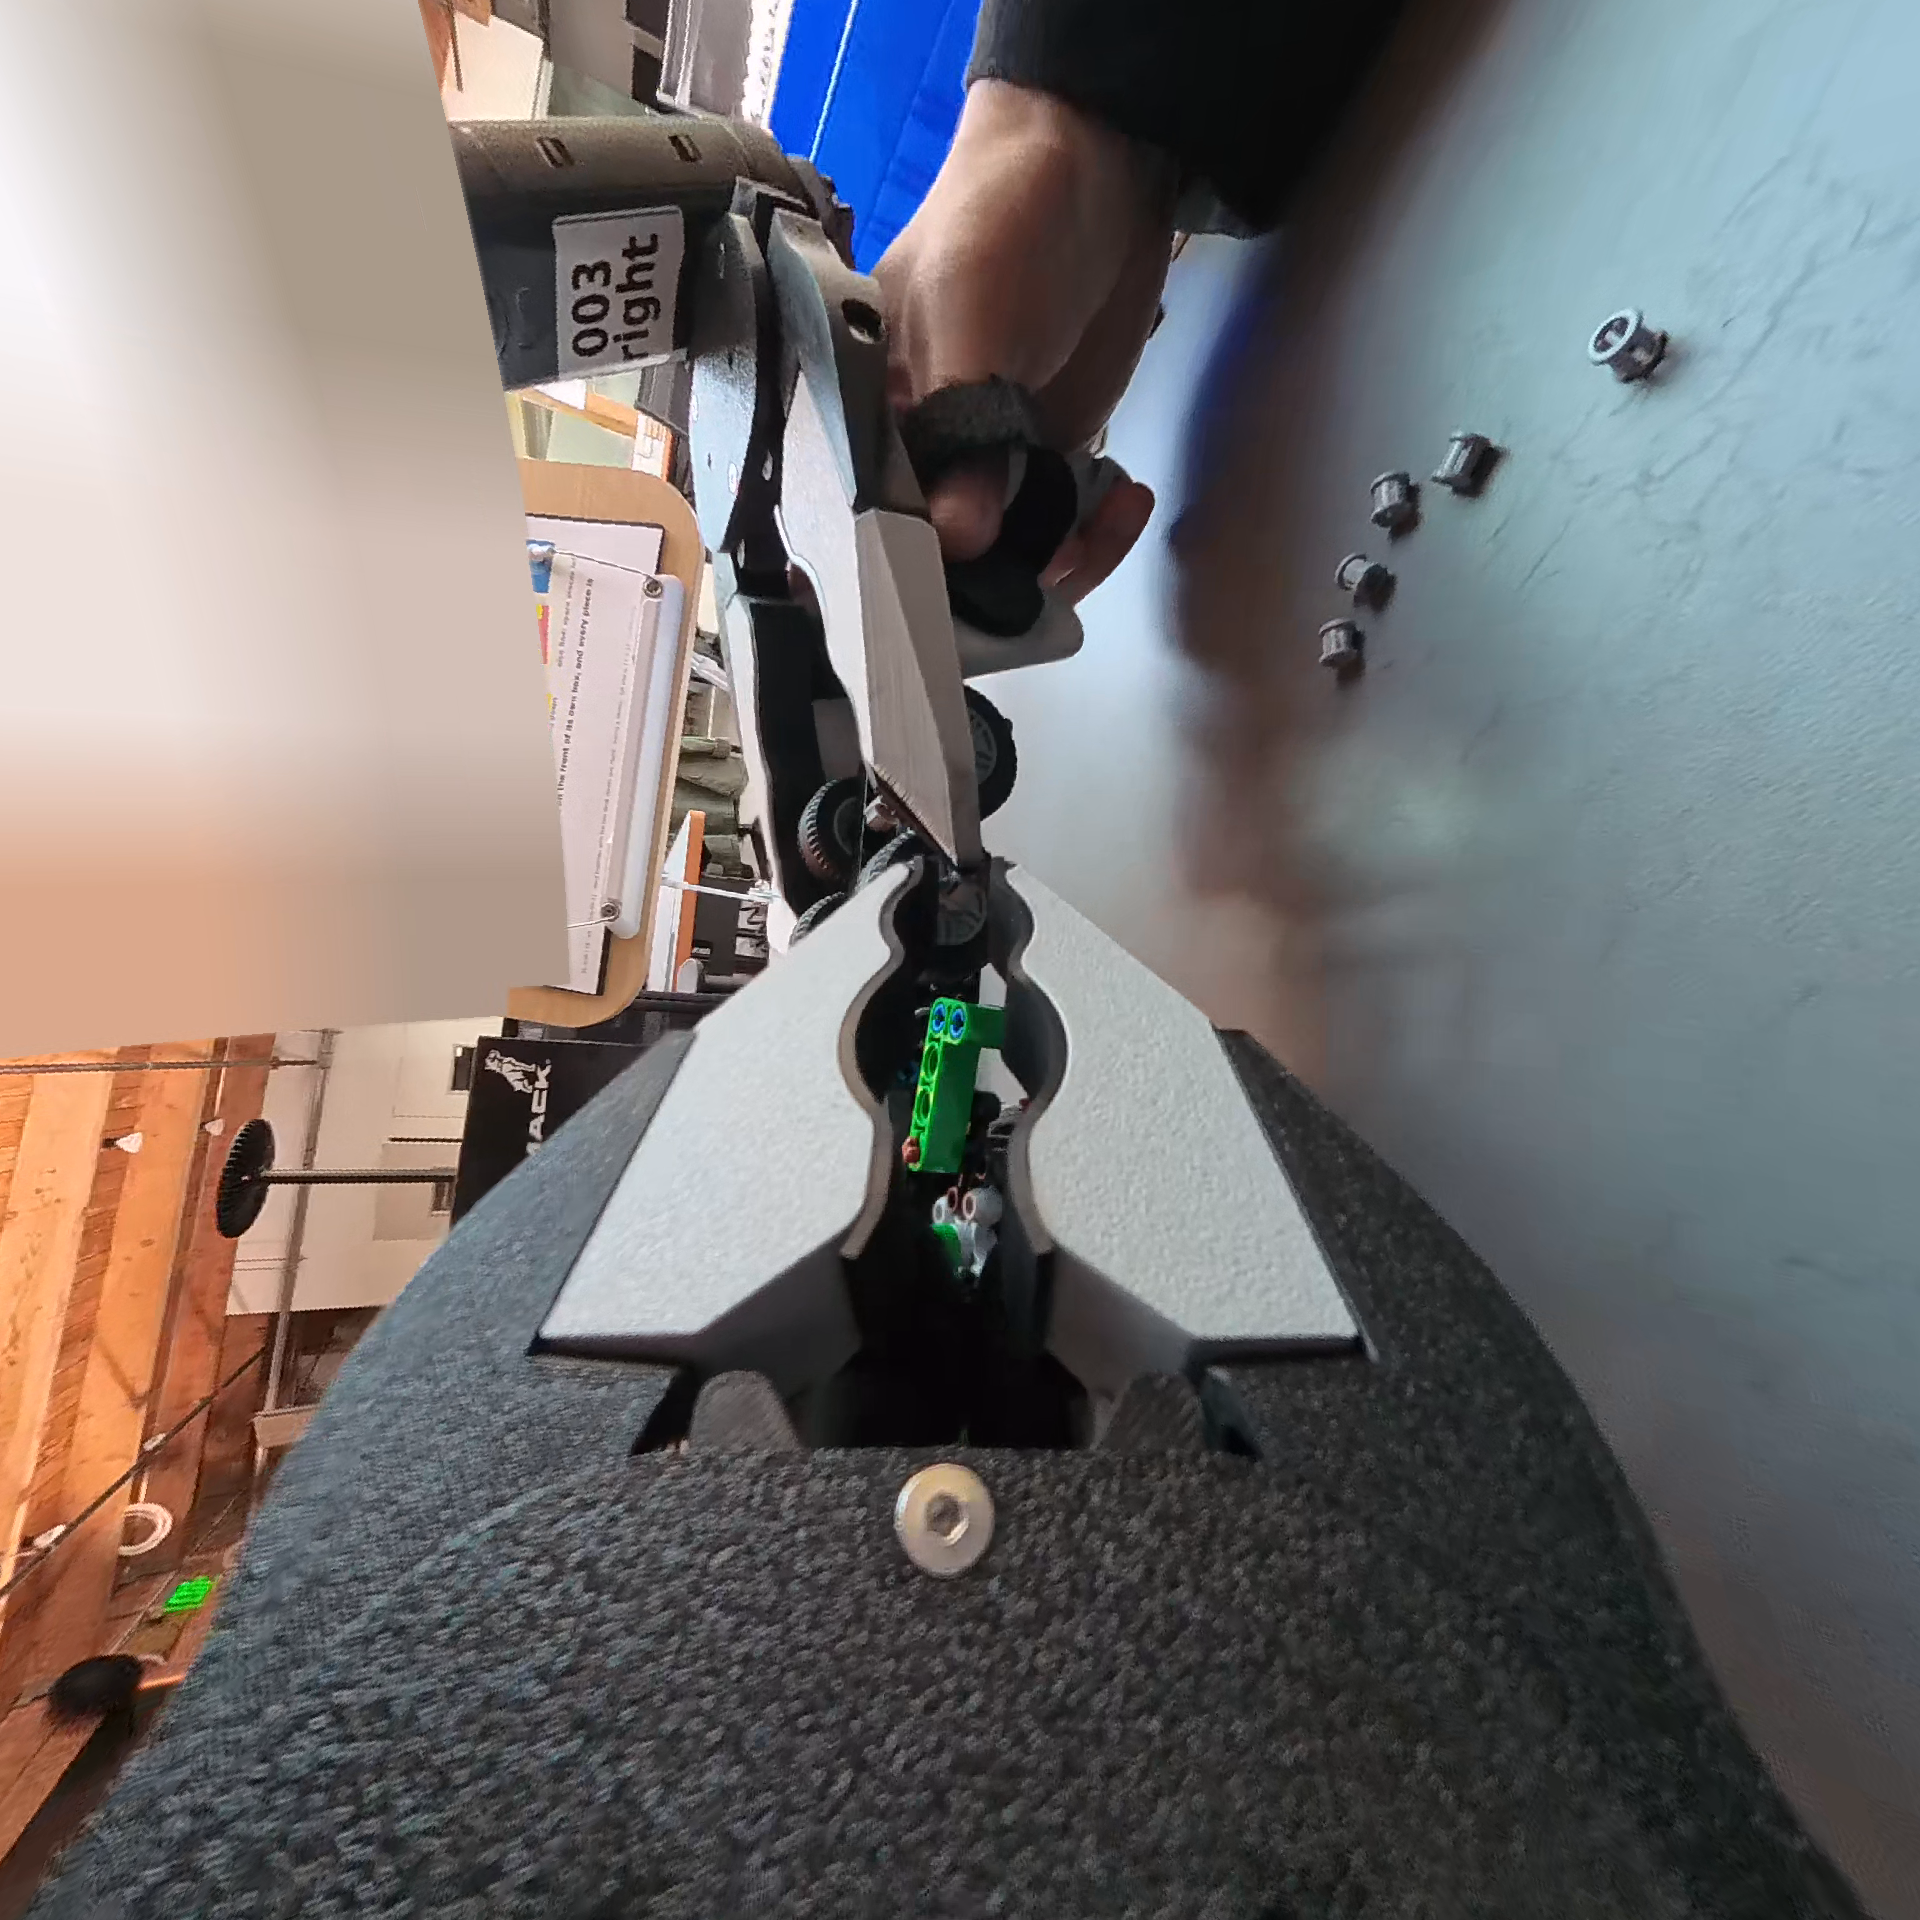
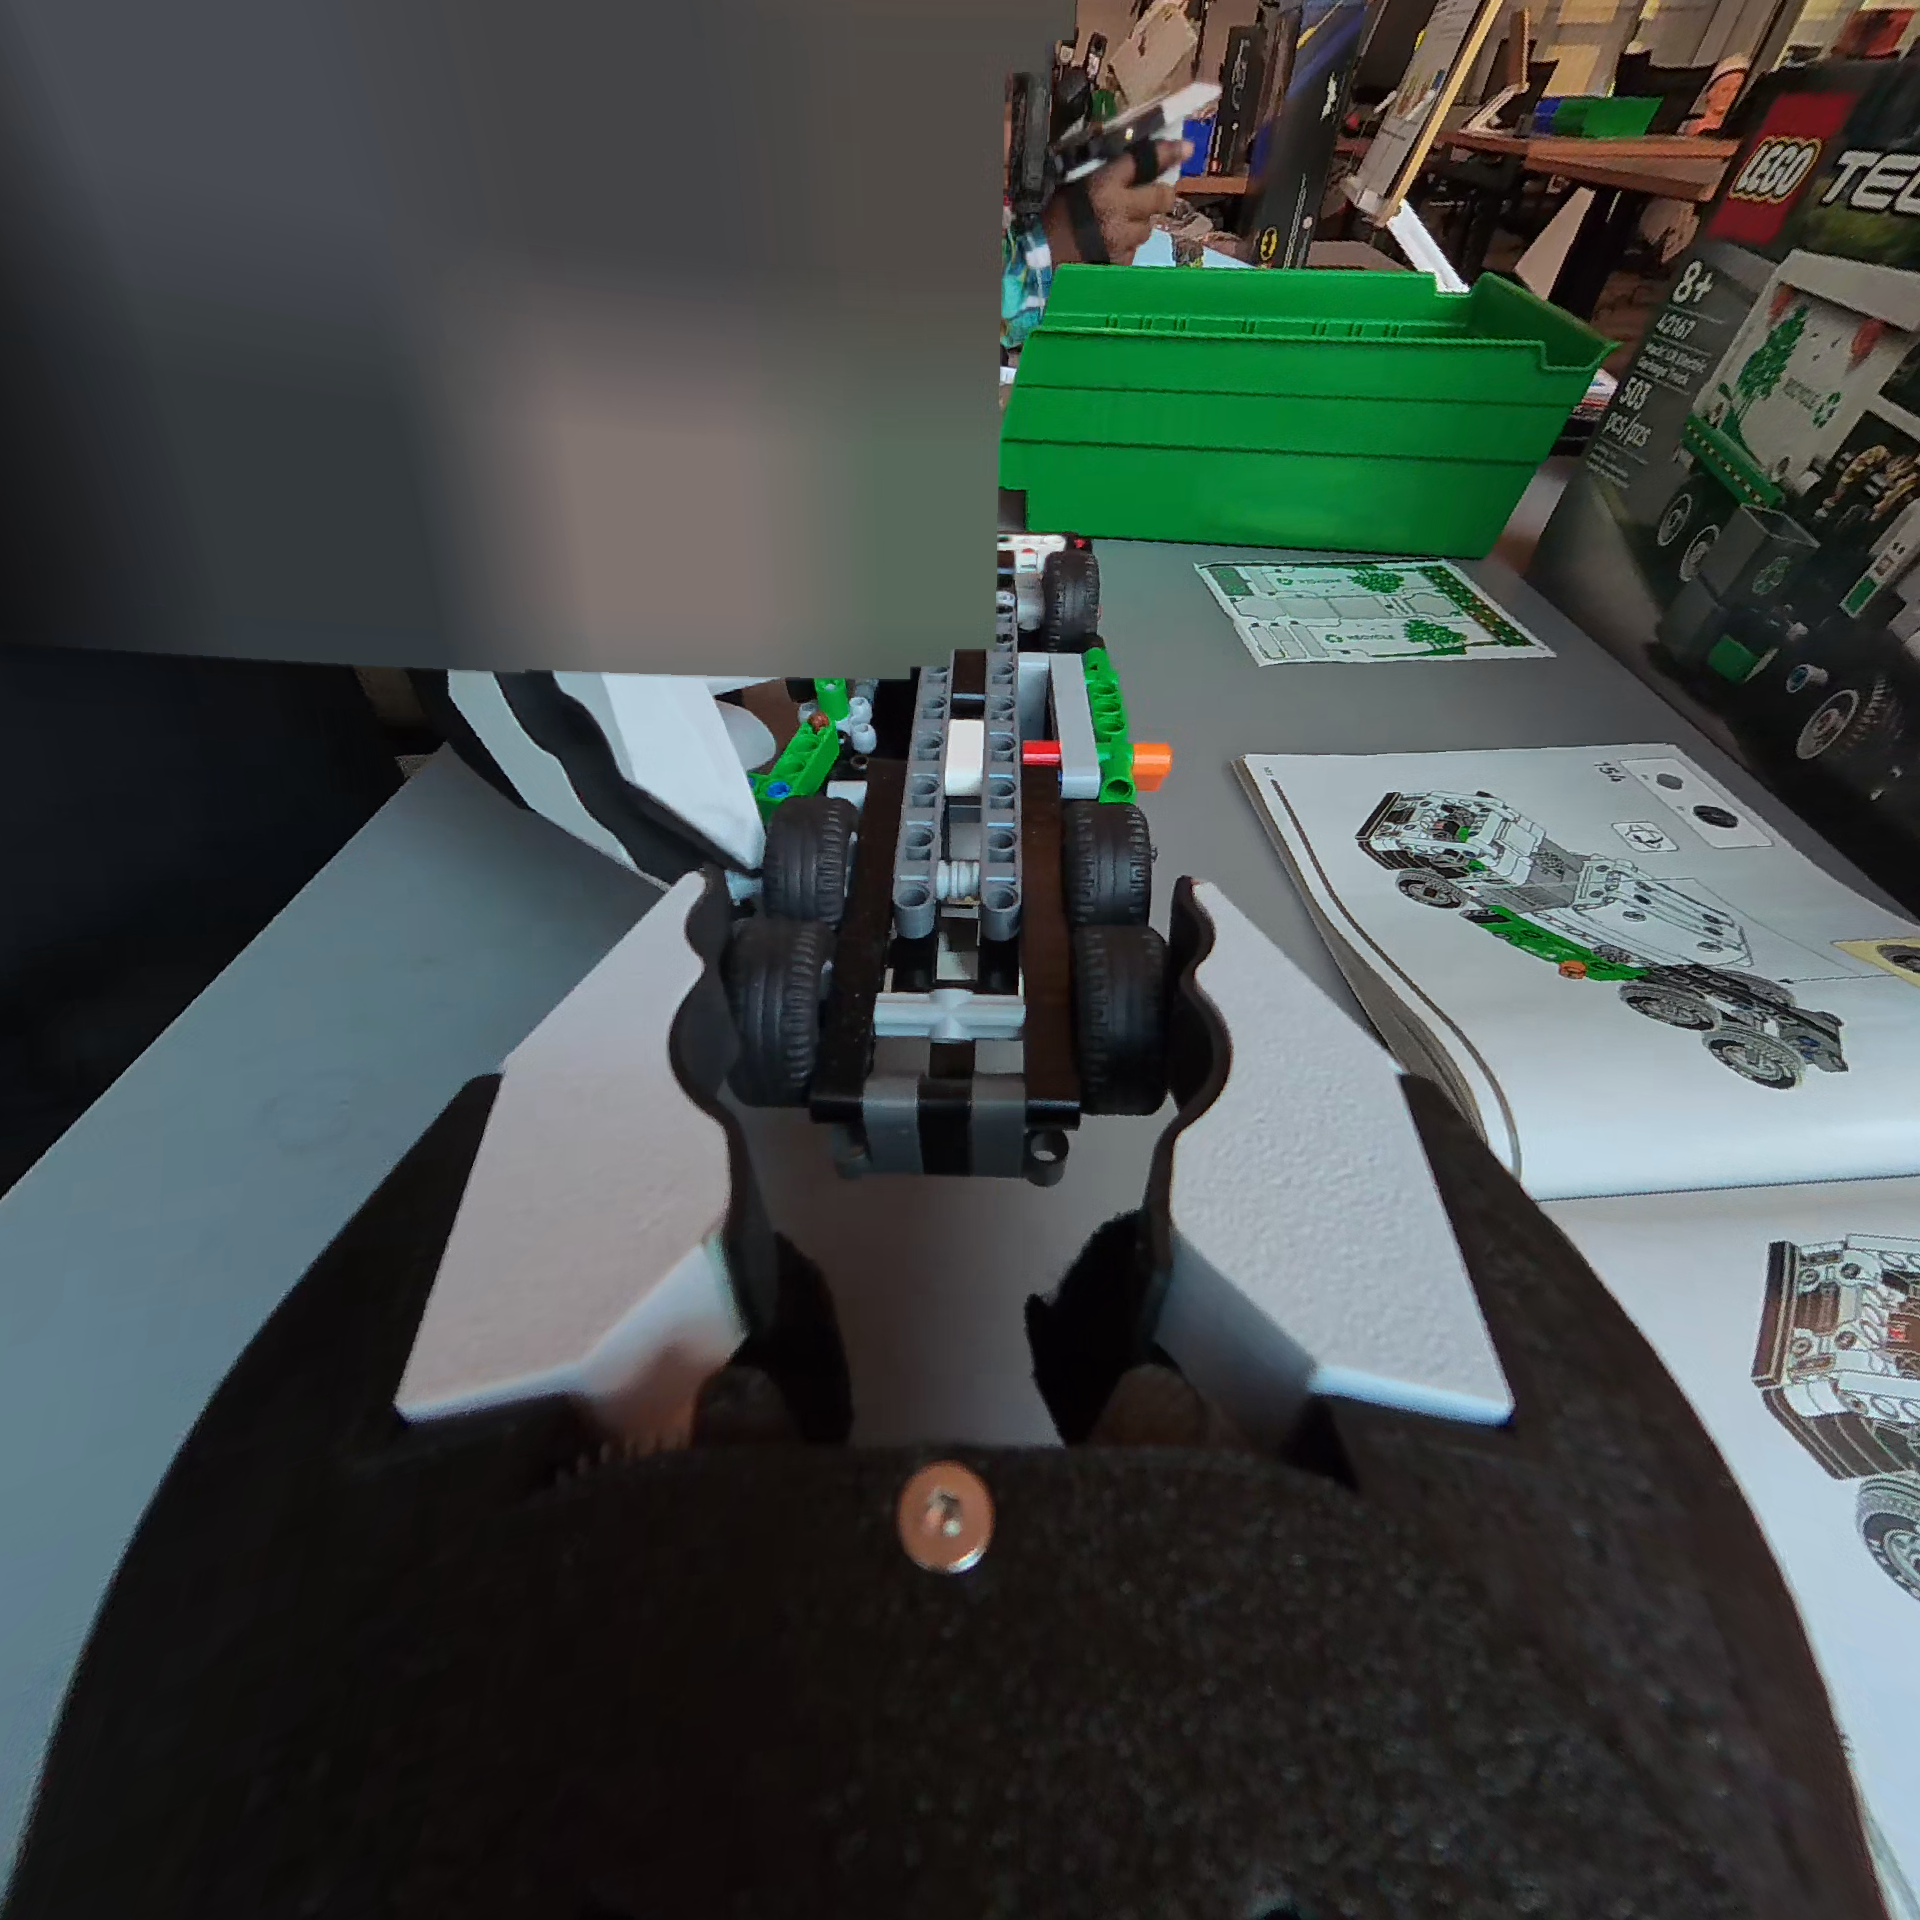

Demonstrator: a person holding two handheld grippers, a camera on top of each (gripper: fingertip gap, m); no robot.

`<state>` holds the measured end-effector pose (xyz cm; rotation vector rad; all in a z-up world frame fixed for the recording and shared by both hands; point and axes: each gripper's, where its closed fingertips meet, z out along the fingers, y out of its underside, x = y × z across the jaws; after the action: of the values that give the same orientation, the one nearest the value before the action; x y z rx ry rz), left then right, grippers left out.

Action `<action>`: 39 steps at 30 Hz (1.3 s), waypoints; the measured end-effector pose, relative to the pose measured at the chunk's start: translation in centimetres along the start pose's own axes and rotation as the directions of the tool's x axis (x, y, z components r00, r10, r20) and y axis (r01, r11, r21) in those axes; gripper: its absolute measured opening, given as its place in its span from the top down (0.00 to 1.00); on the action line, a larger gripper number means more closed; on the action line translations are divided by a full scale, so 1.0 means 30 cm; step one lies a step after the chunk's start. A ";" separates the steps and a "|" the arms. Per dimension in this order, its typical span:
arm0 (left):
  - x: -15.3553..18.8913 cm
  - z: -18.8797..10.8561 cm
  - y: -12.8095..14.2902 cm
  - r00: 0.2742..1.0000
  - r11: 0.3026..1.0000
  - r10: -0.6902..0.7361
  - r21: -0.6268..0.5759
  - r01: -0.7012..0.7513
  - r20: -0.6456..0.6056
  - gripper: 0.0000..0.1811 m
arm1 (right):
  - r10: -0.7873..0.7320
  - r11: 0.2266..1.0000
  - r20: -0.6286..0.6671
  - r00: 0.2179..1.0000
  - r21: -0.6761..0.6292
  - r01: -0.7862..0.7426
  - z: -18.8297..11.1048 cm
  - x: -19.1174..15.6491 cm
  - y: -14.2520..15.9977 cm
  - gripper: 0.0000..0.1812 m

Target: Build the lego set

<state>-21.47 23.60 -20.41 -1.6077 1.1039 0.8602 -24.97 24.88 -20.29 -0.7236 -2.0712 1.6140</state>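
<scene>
The lego truck (image 2: 956,914) is a partly built chassis with black wheels, grey beams and green side parts. It sits just above the grey table (image 2: 260,1039). My right gripper (image 2: 945,904) is shut on its rear end, with a finger pressing the rear wheels on each side. My left gripper (image 1: 956,883) is shut on the truck's side, where a green beam (image 1: 951,1081) shows between its fingers. One of its fingers (image 2: 644,769) shows at the left in the right wrist view. In the left wrist view a hand holds the right gripper, and one of its fingers (image 1: 904,665) reaches down to the wheels.
An open instruction booklet (image 2: 1558,935) lies to the right of the truck. Behind it are a sticker sheet (image 2: 1371,613), a green bin (image 2: 1278,416) and the set's box (image 2: 1787,416). Several small grey pieces (image 1: 1392,499) lie loose on the table.
</scene>
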 end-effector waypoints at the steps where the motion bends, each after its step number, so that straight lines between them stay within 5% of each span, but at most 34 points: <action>1: 0.000 0.000 0.003 1.000 1.000 -0.009 -0.004 0.009 -0.002 0.96 | -0.001 1.000 -0.005 1.000 -0.005 0.001 0.002 0.002 0.002 0.54; 15: -0.008 -0.008 0.024 0.995 0.995 -0.093 -0.034 0.094 0.036 0.93 | -0.027 0.999 -0.067 0.997 -0.029 0.025 0.005 0.020 0.004 0.55; 27: -0.023 0.000 0.067 0.888 0.895 -0.446 -0.063 0.441 -0.111 0.81 | -0.017 0.999 -0.083 0.996 -0.029 0.015 0.004 0.027 0.002 0.55; 39: -0.048 -0.013 0.043 0.801 0.818 -0.567 -0.022 0.574 -0.192 0.93 | -0.026 0.998 -0.099 0.995 -0.058 0.020 0.015 0.016 0.005 0.55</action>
<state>-23.17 23.44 -19.43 -1.8755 0.6769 0.2821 -25.60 24.86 -20.54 -0.7805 -2.0536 1.4818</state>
